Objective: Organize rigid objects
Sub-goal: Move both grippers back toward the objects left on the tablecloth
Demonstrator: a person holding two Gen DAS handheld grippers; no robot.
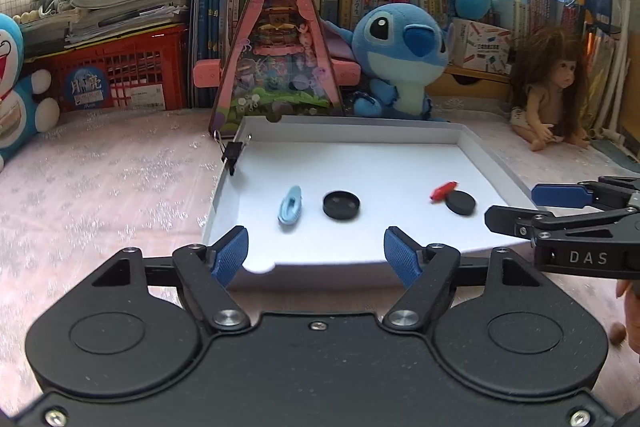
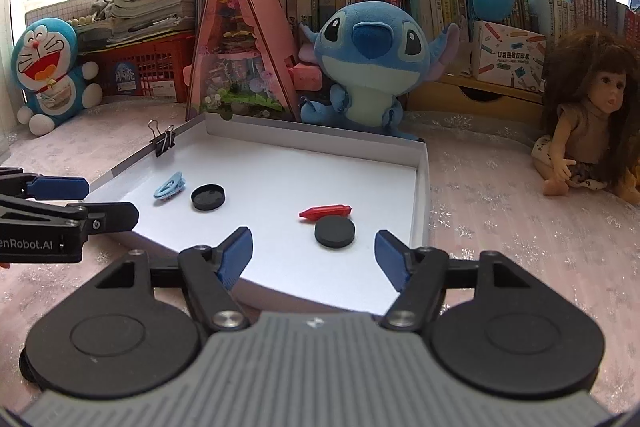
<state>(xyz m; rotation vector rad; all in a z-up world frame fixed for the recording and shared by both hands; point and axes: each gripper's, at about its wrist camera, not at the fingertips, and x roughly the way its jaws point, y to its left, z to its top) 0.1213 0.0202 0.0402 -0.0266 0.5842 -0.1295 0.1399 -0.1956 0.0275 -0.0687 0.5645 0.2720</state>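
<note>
a white shallow tray point(image 1: 472, 147) lies on the tabletop point(image 1: 100, 179), which has a pale pink cloth. a black binder clip point(image 1: 233, 154) is clamped on the left wall of the tray, near its far left corner. inside, from left to right: a light blue clip point(image 1: 291, 204) near the left wall, then a black round lid point(image 1: 341, 204) just beside it, hollow side up, then a red small piece point(image 1: 443, 190) touching a flat black disc point(image 1: 461, 202) near the right wall. the left tongs point(image 1: 316, 253) hang at the near edge of the tray, fingers apart and empty. the right tongs point(image 2: 314, 253) are also spread apart and empty, above the near right corner, close to the black disc.
</note>
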